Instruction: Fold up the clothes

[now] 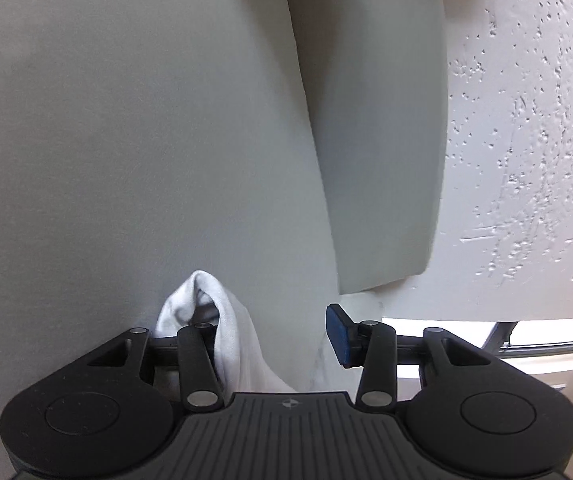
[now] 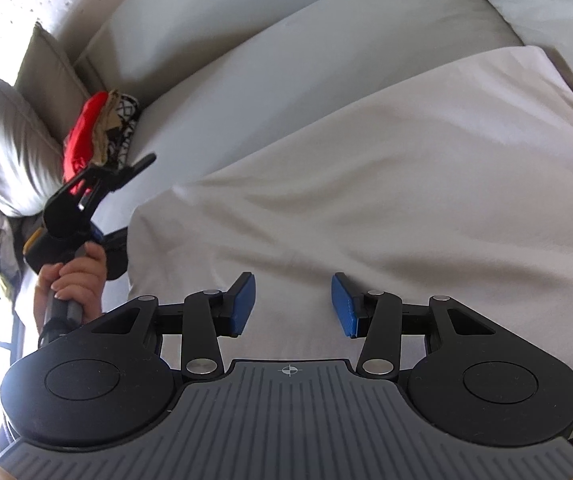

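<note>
Your right gripper (image 2: 291,305) points steeply down, jaws parted, blue pads (image 2: 242,302) apart. Your left gripper (image 1: 274,336) is nearer level — jaws also parted. Your left hand (image 2: 72,280) wraps its handle, fingers curled.

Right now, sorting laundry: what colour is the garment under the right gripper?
White, right wrist view.

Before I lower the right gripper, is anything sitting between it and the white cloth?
Nothing visible. The right gripper hangs open directly over the white cloth, and only bare fabric shows between its pads.
</note>
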`<state>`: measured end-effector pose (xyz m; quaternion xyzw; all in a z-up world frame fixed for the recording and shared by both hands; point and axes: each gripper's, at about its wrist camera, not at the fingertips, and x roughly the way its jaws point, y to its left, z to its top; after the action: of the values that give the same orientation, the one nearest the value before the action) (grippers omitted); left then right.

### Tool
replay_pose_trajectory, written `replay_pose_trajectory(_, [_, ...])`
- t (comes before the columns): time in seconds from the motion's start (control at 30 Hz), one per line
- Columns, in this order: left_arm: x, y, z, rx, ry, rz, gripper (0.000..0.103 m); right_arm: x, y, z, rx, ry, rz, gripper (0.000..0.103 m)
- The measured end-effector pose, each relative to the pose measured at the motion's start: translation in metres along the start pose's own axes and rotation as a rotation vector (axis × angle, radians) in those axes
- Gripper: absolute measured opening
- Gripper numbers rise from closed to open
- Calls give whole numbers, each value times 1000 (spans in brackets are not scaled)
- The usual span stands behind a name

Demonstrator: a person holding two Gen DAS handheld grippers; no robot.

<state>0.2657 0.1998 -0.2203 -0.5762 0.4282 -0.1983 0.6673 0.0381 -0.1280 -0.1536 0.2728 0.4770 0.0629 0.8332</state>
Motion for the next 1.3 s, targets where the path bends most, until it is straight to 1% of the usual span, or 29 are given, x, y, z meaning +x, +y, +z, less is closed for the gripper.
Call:
replay_pose_trajectory(0.07, [-10,3,2,-9,-10,15,41,0,-1,1,10,1,-1,49])
replay_pose_trajectory(0.13, [-22,4,3,-19,-27,10,40,1,-2,2,18,2,1,49])
replay_pose_trajectory(0.2, [-36,4,4,8,-36,19,27,-1,-2,3,17,0,-1,49])
replay_pose_trajectory(0.23, [-38,2,3,23,-38,37,20,-3,-2,3,17,-4,1,49])
replay_pose_trajectory(0.27, [-41,1,3,34,-40,61,12,-5,-3,3,17,-8,4,49])
replay_pose_trajectory(0.37, [-50,-4,2,58,-48,128,12,-10,-5,5,21,-17,10,49])
replay_pose_trajectory(0.4, [-53,-5,1,66,-49,135,17,-11,-6,6,24,-18,12,49])
replay_pose_trajectory(0.47, [-56,-7,1,83,-51,146,18,-12,-9,5,35,-17,15,49])
replay_pose_trajectory(0.5, [-55,-9,0,102,-58,149,13,-12,-9,5,36,-17,16,49])
replay_pose_trajectory(0.53, [-55,-13,0,135,-74,170,10,-12,-10,4,38,-16,17,49])
replay_pose_trajectory(0.57, [-55,-18,0,175,-95,203,0,-12,-10,4,39,-15,17,49])
replay_pose_trajectory(0.63, [-56,-28,-1,256,-136,268,0,-14,-12,3,37,-21,20,49])
replay_pose_trajectory(0.7, [-55,-38,-5,345,-152,345,1,-18,-13,4,33,-40,16,49])
replay_pose_trajectory(0.73, [-56,-43,-6,409,-147,396,2,-21,-15,4,32,-52,13,49])
replay_pose_trajectory(0.77, [-55,-47,-10,466,-133,446,5,-27,-18,5,40,-66,15,49])
replay_pose_trajectory(0.83, [-54,-54,-18,515,-106,515,11,-38,-26,7,56,-90,19,49])
replay_pose_trajectory(0.87, [-59,-57,-23,522,-112,532,20,-45,-31,9,67,-106,21,49])
replay_pose_trajectory(0.9, [-65,-62,-31,533,-127,552,38,-52,-36,11,78,-122,22,49])
replay_pose_trajectory(0.97, [-78,-71,-51,582,-157,606,38,-66,-49,14,99,-157,14,49])
replay_pose_trajectory(1.03, [-77,-88,-71,646,-153,668,38,-78,-62,19,126,-194,9,49])
replay_pose_trajectory(1.17, [-84,-112,-116,717,-90,734,38,-108,-102,28,229,-273,24,49])
replay_pose_trajectory(1.23, [-83,-117,-138,752,-48,758,39,-122,-119,33,240,-325,-18,49])
replay_pose_trajectory(1.27, [-81,-114,-144,768,-37,771,40,-129,-127,35,242,-353,-42,51])
replay_pose_trajectory(1.3, [-81,-109,-148,782,-33,787,42,-131,-138,40,253,-358,-44,52])
